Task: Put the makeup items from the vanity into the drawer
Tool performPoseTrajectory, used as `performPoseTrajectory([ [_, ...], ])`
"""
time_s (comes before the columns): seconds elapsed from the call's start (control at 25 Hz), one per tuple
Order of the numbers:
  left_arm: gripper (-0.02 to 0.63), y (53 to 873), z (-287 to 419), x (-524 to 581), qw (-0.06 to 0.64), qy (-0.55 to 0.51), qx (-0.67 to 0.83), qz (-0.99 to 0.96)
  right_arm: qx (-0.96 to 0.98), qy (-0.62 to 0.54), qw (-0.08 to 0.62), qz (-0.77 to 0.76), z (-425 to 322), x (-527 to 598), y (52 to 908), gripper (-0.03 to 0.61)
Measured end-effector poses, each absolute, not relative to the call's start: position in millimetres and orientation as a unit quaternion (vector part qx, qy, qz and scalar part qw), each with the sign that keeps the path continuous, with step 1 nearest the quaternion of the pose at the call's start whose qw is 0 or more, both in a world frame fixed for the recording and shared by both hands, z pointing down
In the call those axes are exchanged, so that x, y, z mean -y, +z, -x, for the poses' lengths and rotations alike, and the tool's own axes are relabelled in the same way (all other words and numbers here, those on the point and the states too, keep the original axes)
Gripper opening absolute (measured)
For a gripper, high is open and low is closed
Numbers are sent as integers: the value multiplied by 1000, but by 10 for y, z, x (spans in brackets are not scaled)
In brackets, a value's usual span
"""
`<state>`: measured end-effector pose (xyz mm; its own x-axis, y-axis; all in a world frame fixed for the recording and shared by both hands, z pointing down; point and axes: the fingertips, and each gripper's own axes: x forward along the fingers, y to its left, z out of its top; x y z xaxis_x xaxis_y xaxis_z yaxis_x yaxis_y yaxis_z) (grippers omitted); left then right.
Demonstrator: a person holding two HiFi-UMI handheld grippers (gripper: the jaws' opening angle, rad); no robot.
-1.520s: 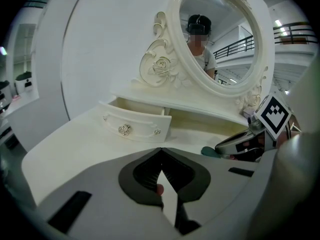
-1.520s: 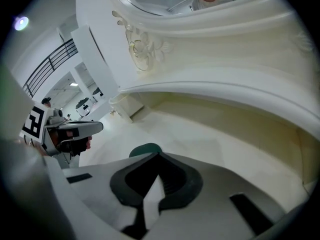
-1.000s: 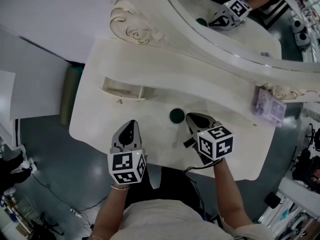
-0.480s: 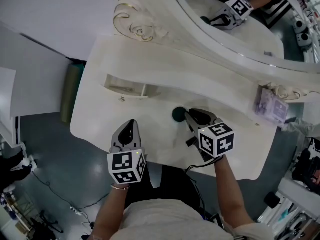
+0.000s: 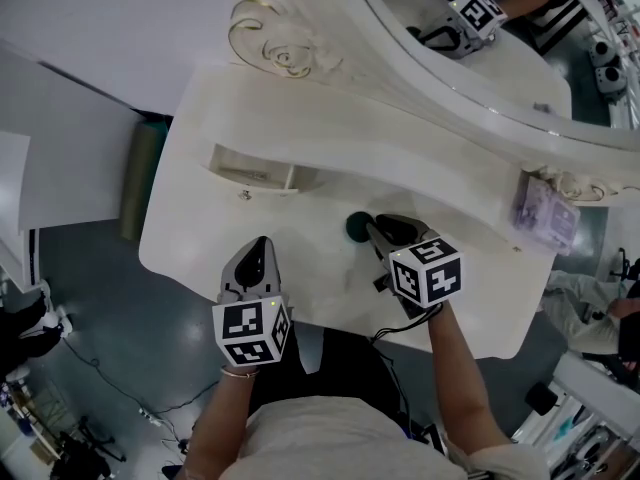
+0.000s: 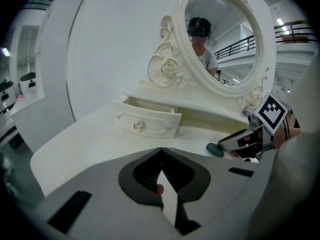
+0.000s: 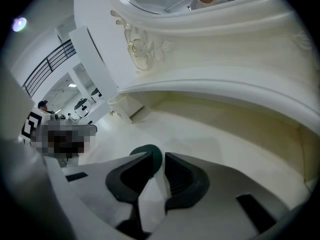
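A dark green round compact (image 5: 355, 227) lies on the white vanity top (image 5: 200, 218), right of the open drawer (image 5: 250, 175). My right gripper (image 5: 373, 228) points at it from the right. Its jaws have just been opening and now stand apart. In the right gripper view the compact (image 7: 143, 150) sits at the fingertips of the right gripper (image 7: 156, 157), partly behind the left finger, with no pad pressing on it. My left gripper (image 5: 258, 244) hovers near the front edge, shut and empty, its tips (image 6: 161, 151) meeting. From there the drawer (image 6: 147, 119) and compact (image 6: 215, 149) both show.
An oval mirror (image 5: 480, 58) in a carved frame rises behind the top. A purple patterned box (image 5: 542, 211) stands at the far right under the frame. A green cylinder (image 5: 138, 183) stands on the floor left of the vanity.
The right gripper's jaws have spread apart and its tips now sit closer to the compact. The left gripper has stayed where it was.
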<state>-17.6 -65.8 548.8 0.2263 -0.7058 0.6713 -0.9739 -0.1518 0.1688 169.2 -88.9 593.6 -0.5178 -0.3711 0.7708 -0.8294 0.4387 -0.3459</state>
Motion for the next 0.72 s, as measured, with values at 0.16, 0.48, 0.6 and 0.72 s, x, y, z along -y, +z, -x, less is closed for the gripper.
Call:
performPoseTrajectory([
  [0.16, 8, 5498, 179, 670, 299, 226, 577, -725, 789, 364, 323, -376, -1684, 880, 5938, 86],
  [0.48, 8, 5551, 205, 701, 302, 230, 569, -729, 785, 322, 385, -364, -1643, 875, 5943, 84],
  [0.6, 8, 5584, 220, 709, 305, 229, 568, -729, 777, 304, 419, -357, -1593, 870, 5964, 57],
  [0.72, 8, 5596, 231, 723, 308, 227, 566, -730, 766, 312, 433, -359, -1589, 865, 5976, 54],
])
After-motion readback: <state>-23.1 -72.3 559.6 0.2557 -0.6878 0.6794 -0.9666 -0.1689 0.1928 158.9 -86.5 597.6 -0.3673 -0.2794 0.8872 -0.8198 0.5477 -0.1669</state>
